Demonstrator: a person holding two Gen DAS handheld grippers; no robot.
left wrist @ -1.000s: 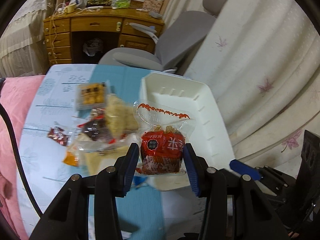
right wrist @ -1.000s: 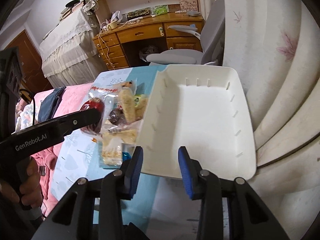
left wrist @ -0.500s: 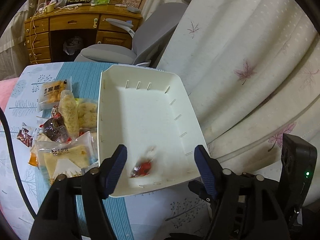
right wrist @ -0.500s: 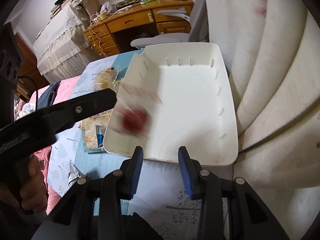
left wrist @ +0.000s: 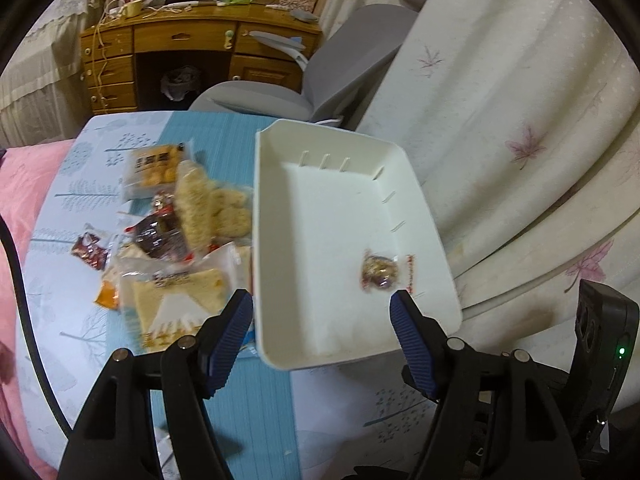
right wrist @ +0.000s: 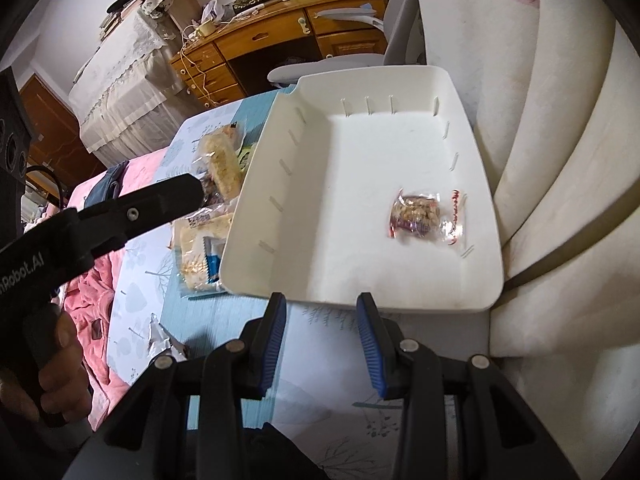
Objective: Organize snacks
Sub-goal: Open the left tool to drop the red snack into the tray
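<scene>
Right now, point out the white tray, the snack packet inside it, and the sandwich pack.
white tray (right wrist: 276,204), right wrist view, left wall.
snack packet (right wrist: 416,216), right wrist view, its middle.
sandwich pack (left wrist: 176,304), left wrist view, clear wrapper front.

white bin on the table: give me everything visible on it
The white bin is a rectangular open-top tub, apparently matte plastic, with rounded corners, a flared rim and short raised ribs along its inner walls. It sits upright on the blue patterned tablecloth, with the pale curtain along its right side. Inside lies one clear-wrapped snack packet, near the right wall; the rest of the floor is bare. A pile of loose snacks crowds its left outer wall. No jaws touch it.
</scene>
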